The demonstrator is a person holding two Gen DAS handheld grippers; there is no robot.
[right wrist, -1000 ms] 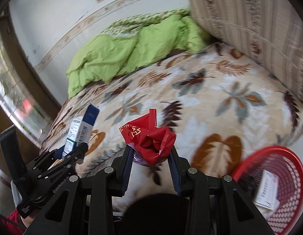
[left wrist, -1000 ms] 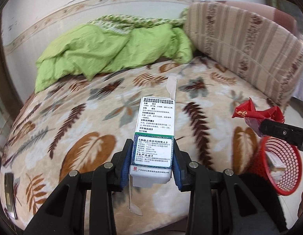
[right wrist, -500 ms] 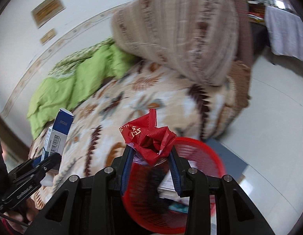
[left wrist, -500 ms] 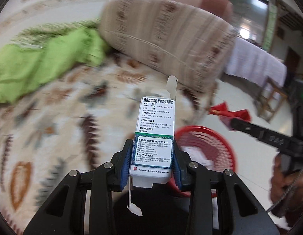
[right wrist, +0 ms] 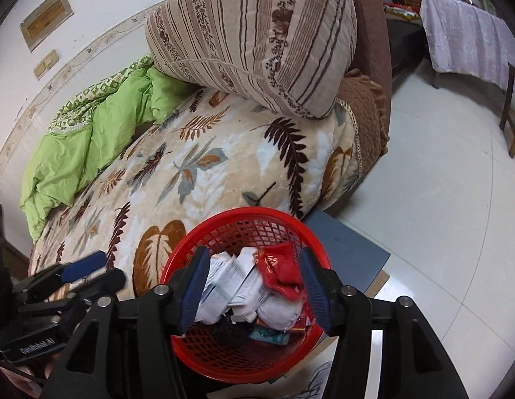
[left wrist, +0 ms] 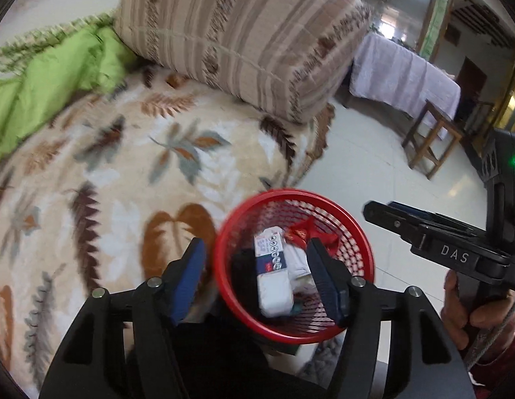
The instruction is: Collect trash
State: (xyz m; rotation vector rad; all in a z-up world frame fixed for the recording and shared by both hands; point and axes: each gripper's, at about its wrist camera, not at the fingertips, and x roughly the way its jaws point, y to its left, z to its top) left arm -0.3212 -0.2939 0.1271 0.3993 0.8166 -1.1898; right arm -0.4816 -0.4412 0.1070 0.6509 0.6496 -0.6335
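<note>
Both hand-held grippers are hanging over the basket with their jaws spread and nothing between them: the left hand-held gripper (left wrist: 256,276) and the right hand-held gripper (right wrist: 252,287) are each released.

Behind them, the bed (right wrist: 224,173) is spreading out under its leaf-patterned blanket, with a striped bolster (right wrist: 254,33) and a green quilt (right wrist: 91,139) lying along the wall side. The red mesh basket (right wrist: 197,355) is standing on the floor just beside the bed's edge.

Inside it, the trash is piling up. The white medicine box (left wrist: 272,277) is lying lengthwise near the middle, and the crumpled red wrapper (right wrist: 280,274) is resting on top of other white packets.

Judging by looks, both pieces are handling as light things: the carton is probably stiff along its long faces and best pinched there, while the wrapper is likely soft and crushable, so any bunched fold would serve.
</note>
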